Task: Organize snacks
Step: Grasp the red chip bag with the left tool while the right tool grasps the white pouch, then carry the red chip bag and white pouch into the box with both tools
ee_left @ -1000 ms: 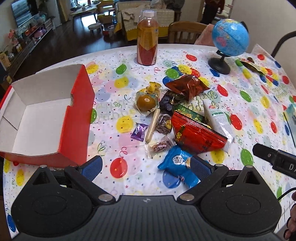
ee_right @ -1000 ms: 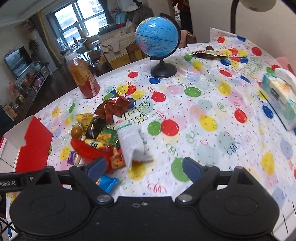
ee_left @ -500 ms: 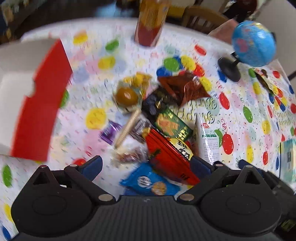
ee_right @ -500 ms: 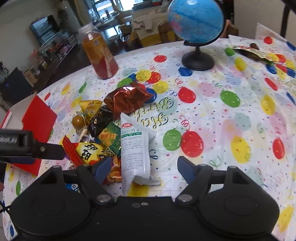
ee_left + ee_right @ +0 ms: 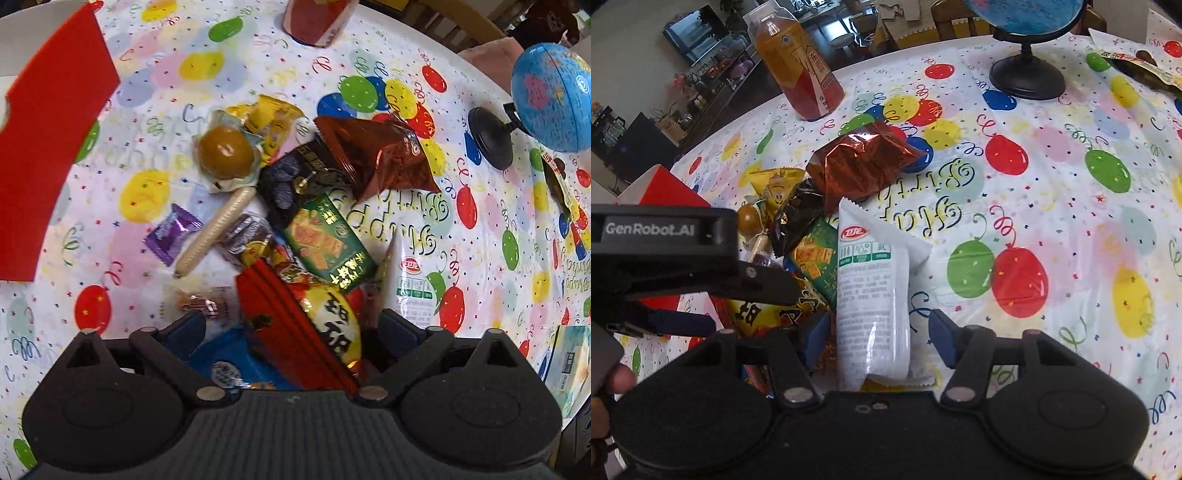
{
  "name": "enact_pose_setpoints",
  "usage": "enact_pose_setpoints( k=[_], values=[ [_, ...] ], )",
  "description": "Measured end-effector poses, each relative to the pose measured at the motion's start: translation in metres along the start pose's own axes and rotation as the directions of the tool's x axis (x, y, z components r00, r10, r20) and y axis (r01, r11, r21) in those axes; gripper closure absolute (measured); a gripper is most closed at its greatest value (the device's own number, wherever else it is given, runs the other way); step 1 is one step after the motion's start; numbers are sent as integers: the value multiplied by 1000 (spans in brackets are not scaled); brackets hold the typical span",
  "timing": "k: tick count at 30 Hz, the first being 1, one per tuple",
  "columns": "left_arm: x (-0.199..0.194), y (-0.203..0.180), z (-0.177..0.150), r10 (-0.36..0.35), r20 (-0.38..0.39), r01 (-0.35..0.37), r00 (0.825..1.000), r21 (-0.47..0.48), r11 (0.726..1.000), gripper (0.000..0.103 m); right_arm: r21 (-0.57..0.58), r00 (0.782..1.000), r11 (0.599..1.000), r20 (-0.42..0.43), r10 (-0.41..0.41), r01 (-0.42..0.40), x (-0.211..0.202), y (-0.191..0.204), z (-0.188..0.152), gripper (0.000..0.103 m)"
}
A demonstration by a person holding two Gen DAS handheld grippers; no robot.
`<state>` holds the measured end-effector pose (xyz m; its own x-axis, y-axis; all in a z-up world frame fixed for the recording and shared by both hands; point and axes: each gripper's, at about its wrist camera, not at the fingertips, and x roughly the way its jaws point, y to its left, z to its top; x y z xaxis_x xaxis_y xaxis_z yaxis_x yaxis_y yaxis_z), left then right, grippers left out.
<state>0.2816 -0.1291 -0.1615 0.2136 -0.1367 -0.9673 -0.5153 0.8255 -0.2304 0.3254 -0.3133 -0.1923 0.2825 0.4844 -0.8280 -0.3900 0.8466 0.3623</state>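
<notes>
Snacks sit heaped mid-table on the balloon-print tablecloth (image 5: 1071, 206); none can be seen in the red box (image 5: 48, 155), whose interior is almost wholly cut off at the left edge of the left view.

Left gripper (image 5: 291, 328): jaws spread wide, straddling the red packet (image 5: 295, 328) with its yellow label, pads not touching it. A blue packet (image 5: 229, 362) lies under it by the left pad.

Right gripper (image 5: 879, 332): jaws wide, either side of the white packet (image 5: 873, 295); gaps show at both pads.

Left view only: purple candy (image 5: 171, 234), beige stick (image 5: 214, 232), round brown cake in clear wrap (image 5: 226, 152), tissue box (image 5: 569, 365).

Right view only: left gripper's housing from the side, juice bottle (image 5: 798, 62) full height, room behind.

Both: copper foil bag (image 5: 860, 162), green packet (image 5: 327, 242), black packet (image 5: 291, 181), globe (image 5: 550, 74).
</notes>
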Motion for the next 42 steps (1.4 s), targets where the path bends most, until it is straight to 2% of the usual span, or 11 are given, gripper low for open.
enact_pose_setpoints(
  k=[7,8,12,17,32,42],
  values=[
    [8,-6,-2,0,-14,0,1000,-10,1000,37,21,999,999,-3,46,-46,2,-8,0,63],
    [8,-6,-2,1,-11,-1,1000,-13,1000,37,23,999,998,-2,51,-51,2,-8,-1,69],
    [6,-4,-3,-2,-1,2,1000,-21,1000,44,38,998,998,-6,59,-59,1,-9,-2,79],
    [-3,-5,-9,-6,17,6,1000,-3,1000,46,50,1000,998,-7,31,-30,-7,-6,-5,83],
    [-52,10,-37,-60,57,56,997,64,996,48,85,1000,996,-4,9,-9,-66,5,-24,83],
    [-90,35,-54,-41,81,25,996,186,982,48,68,997,997,-67,-40,44,-89,39,-46,83]
  ],
)
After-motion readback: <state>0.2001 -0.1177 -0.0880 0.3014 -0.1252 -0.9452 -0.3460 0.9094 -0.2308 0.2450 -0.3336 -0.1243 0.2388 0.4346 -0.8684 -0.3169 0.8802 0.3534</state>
